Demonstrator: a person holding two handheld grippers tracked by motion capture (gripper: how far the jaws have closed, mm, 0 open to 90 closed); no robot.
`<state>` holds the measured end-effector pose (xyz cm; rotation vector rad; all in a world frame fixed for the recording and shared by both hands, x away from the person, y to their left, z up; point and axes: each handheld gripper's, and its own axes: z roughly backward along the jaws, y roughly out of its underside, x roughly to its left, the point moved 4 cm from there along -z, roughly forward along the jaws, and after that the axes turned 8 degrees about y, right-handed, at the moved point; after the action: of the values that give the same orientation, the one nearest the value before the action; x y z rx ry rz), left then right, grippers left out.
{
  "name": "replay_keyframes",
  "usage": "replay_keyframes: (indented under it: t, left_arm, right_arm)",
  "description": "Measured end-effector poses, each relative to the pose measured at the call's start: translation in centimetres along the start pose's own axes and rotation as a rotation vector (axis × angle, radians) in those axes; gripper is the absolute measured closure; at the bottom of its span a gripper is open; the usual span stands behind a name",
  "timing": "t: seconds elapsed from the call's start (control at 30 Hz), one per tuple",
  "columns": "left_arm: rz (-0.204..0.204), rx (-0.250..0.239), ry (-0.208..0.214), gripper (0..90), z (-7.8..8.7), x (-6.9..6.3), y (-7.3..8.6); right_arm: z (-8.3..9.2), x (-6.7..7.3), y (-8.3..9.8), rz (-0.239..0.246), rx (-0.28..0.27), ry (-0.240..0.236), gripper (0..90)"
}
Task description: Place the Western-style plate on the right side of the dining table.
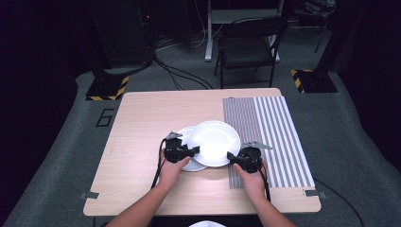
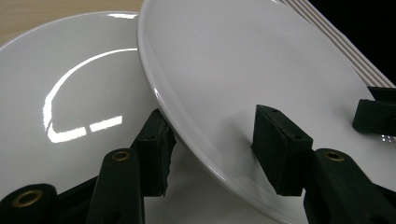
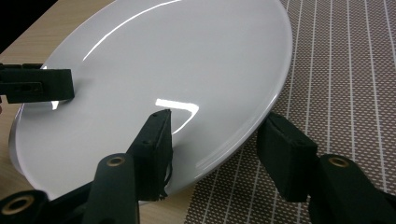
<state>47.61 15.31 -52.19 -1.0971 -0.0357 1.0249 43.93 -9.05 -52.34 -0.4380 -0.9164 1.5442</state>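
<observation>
A dark room with a folding chair (image 1: 248,45) and cables on a grey floor lay behind a pale wooden bench (image 1: 142,127), whose right part was covered by a striped mat (image 1: 274,137).

In the high view, two white plates sat near the bench's front middle. The upper plate (image 1: 213,142) overlapped the lower plate (image 1: 189,163), which peeked out at its left. The left gripper (image 1: 182,152) met the upper plate's left edge and the right gripper (image 1: 243,160) its right edge, each in one of the person's hands. Taking both sides at once looked like a way to keep the plate level and steady.

In the left gripper view, the upper plate (image 2: 261,70) was tilted above the lower plate (image 2: 70,93), its rim passing between the two fingers (image 2: 280,149), one under the rim and one on top. They stood narrow about the rim, apparently pinching it, though contact at the pads was hard to confirm.

In the right gripper view, the upper plate (image 3: 163,79) hung partly over the striped mat (image 3: 345,74), its near rim running between the fingers (image 3: 154,149), one above and one below, narrow around it; whether they were truly clamping I could not tell. The other gripper's finger (image 3: 37,85) rested on the far rim.
</observation>
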Motion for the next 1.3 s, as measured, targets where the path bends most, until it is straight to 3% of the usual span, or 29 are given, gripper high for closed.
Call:
replay_keyframes:
  t: [0.5, 1.3]
  left_arm:
    - [0.011, -0.012, 0.002, 48.7, -0.1, -0.1, -0.8]
    - [-0.026, -0.005, 0.036, 48.7, -1.0, -1.9, -2.0]
  right_arm:
    - [0.5, -0.1, -0.7, 0.003, -0.023, -0.013, 45.4]
    - [2.6, -1.3, -1.2, -0.008, -0.069, 0.023, 45.5]
